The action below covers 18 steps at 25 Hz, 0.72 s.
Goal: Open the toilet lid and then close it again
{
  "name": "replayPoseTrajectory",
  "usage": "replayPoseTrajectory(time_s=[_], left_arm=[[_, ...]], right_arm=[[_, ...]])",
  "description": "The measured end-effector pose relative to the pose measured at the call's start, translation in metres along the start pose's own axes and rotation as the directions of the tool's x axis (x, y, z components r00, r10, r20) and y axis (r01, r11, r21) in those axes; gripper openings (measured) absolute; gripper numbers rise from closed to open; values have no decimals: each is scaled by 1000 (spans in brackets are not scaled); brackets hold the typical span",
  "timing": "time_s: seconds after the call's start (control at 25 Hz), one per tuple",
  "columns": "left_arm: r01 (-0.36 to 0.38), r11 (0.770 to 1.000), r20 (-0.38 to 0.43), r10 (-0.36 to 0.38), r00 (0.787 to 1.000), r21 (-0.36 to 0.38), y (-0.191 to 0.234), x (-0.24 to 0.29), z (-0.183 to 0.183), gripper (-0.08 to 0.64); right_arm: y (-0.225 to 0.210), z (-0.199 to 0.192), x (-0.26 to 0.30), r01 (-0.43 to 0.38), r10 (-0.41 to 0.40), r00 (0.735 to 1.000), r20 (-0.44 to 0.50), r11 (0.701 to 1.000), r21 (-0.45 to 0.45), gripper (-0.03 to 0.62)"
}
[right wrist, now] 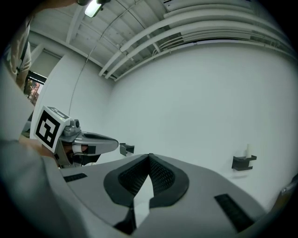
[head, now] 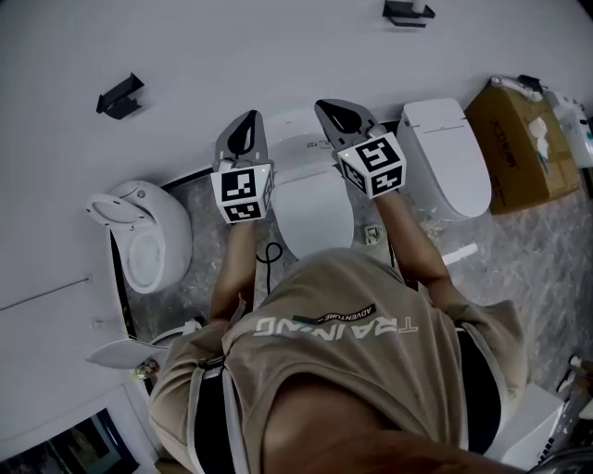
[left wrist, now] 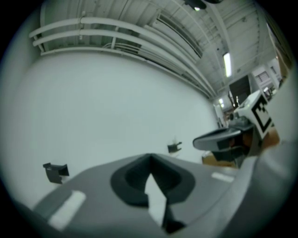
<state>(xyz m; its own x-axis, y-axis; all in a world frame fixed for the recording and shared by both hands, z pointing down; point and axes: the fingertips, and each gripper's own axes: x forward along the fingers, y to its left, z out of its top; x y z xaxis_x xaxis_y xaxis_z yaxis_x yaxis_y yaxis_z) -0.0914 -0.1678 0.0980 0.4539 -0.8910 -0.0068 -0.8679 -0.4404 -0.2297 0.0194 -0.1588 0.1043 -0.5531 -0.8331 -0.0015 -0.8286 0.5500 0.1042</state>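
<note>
Where the toilet (head: 298, 153) stands: against the white wall (head: 278, 46), straight ahead of the person, on a grey marbled floor (head: 519, 259)
toilet lid (head: 315, 218): down, a white oval lying flat over the bowl; neither tool touches it
left hand-held gripper (head: 247, 118): clenched on nothing, its two tips meeting; held up level and aimed at the bare wall; in the head view it overlaps the toilet's rear left edge
right hand-held gripper (head: 326, 106): likewise clenched and empty, tips together; held level toward the wall, overlapping the toilet's rear right edge in the head view
spacing: the two tools are side by side and apart, with the toilet's back showing between them; each shows at the edge of the other's gripper view
marker cubes: the left marker cube (head: 243, 192) and the right marker cube (head: 372, 165) sit behind the jaws, over the lid's two sides as seen from the head
second toilet (head: 447, 157): to the right of the first, lid also shut
round white fixture (head: 144, 231): to the left, on the floor by the wall
black bracket (head: 120, 95): fixed to the wall at upper left; another bracket (head: 408, 11) is at the top edge
cardboard box (head: 514, 148): on the floor just right of the second toilet
black cable (head: 270, 259): looped on the floor by the lid's front left
tan shirt (head: 352, 343): the person's, filling the lower middle of the head view
</note>
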Motion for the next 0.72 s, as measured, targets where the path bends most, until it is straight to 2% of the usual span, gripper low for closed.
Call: replayPoseTrajectory(time_s=[0.24, 0.44, 0.72], left_arm=[[9, 1000, -17, -10, 1000, -26, -7, -9, -7, 5], [42, 997, -25, -44, 999, -59, -18, -13, -17, 5], [40, 996, -5, -41, 999, -76, -16, -18, -8, 5]], right_arm=[[6, -2, -11, -19, 19, 1000, 6, 999, 38, 14], [10, -6, -20, -19, 19, 1000, -1, 1000, 23, 14], [-3, 1, -31, 20, -22, 999, 31, 998, 54, 14]])
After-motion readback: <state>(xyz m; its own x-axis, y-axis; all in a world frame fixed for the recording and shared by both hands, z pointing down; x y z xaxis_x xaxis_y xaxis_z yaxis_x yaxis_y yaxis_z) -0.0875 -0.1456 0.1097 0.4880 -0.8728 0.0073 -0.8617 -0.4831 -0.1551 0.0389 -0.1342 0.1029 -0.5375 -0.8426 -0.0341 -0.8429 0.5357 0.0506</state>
